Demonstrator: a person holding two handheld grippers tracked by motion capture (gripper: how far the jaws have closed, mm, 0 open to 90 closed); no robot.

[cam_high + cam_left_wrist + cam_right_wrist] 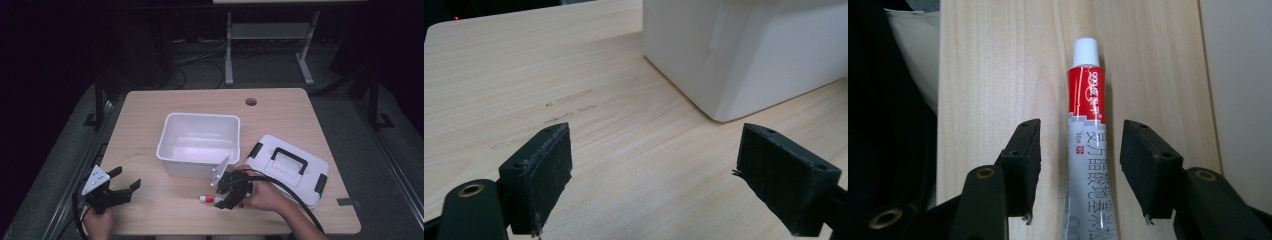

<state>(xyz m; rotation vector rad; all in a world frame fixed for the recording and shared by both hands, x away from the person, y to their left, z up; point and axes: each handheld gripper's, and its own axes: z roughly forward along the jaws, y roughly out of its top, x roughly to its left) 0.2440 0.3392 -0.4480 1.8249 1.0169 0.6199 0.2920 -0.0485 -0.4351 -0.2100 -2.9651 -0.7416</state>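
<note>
A small tube with a white cap, a red band and a grey body lies flat on the wooden table; its capped end pokes out left of my right gripper. In the right gripper view the tube runs lengthwise between the two jaws of that gripper, with a gap on each side, so the pads are not pressing it. My left gripper rests near the table's front left corner, open wide with nothing between its jaws. The white tub stands just behind the tube.
A white lid with black handle and clips lies right of the tub, close to my right hand. The tub's corner rises ahead of the left gripper. A cable hole sits near the table's far edge.
</note>
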